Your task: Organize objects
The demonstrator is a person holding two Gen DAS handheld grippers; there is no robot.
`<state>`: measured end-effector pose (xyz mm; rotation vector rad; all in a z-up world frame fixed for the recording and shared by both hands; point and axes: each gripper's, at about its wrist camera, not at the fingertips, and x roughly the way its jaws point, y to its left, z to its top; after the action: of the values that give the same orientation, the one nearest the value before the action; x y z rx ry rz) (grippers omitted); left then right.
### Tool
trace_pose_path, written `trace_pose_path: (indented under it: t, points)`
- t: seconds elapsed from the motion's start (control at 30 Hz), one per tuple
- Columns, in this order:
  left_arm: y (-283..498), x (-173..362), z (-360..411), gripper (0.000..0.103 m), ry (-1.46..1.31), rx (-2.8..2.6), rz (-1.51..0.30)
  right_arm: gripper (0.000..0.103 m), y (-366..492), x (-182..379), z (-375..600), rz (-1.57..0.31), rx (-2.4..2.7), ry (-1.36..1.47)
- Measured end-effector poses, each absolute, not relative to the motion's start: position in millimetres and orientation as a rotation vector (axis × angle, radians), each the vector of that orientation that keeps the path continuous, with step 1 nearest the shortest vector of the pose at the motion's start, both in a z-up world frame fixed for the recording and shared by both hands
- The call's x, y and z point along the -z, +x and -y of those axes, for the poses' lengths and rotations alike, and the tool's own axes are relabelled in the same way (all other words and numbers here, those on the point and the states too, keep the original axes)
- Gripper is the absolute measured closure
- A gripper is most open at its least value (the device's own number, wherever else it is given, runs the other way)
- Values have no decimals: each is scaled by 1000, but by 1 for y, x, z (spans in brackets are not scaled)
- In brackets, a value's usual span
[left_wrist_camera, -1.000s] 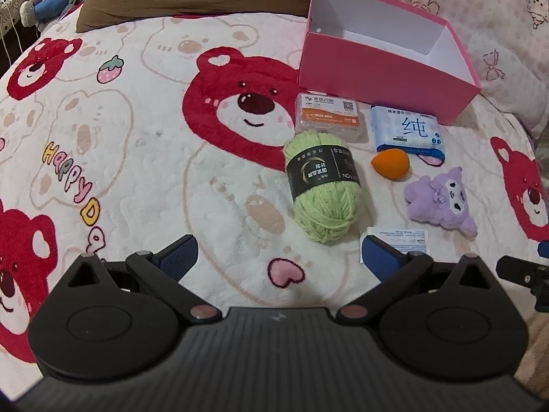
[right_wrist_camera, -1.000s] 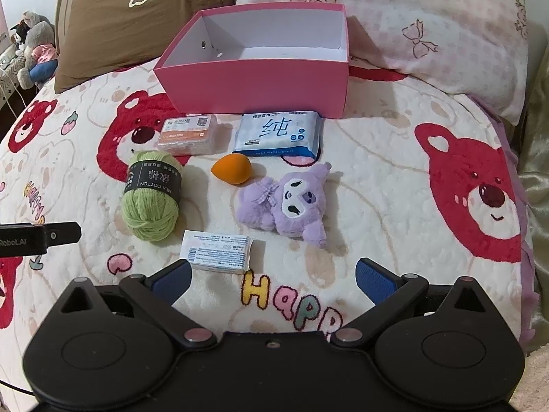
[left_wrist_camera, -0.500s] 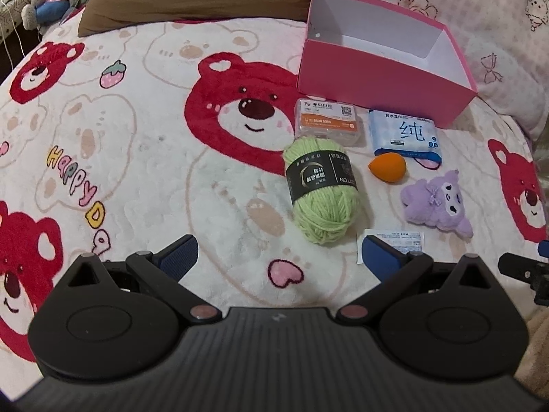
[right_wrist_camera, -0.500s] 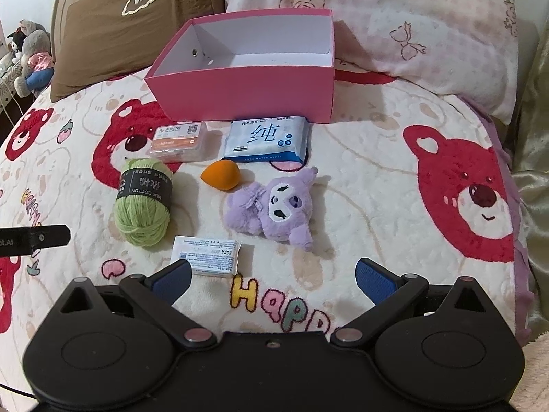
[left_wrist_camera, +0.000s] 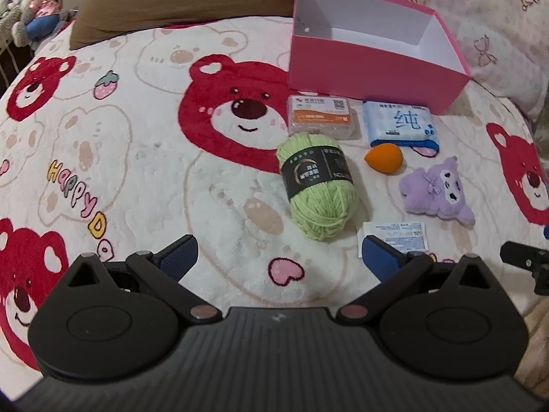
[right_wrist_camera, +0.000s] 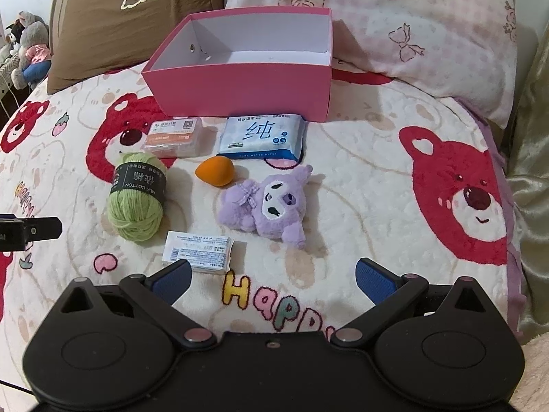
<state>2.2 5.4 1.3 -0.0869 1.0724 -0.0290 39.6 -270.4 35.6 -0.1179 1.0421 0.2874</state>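
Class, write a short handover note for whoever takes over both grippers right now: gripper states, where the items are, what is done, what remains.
Left gripper and right gripper: both open, empty, hovering over the bear-print blanket.
Pink cardboard box: empty.
In front of it lie a green yarn ball, clear plastic case, blue wet-wipes pack, orange egg-shaped sponge, purple plush toy and white sachet.
Done: nothing boxed.
Left: probably all six items.
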Motion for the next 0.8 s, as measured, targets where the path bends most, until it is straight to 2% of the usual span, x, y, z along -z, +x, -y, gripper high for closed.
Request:
trace_pose_path:
  t: [0.43,0.8]
  points:
    - [28,-40,-12,0,70,114,-1023,0,46,-77,241,-907,-594,-181]
    - [47,-5,-24,0,-4,197,-1127,0,37,-73,191,-780,-820,-369]
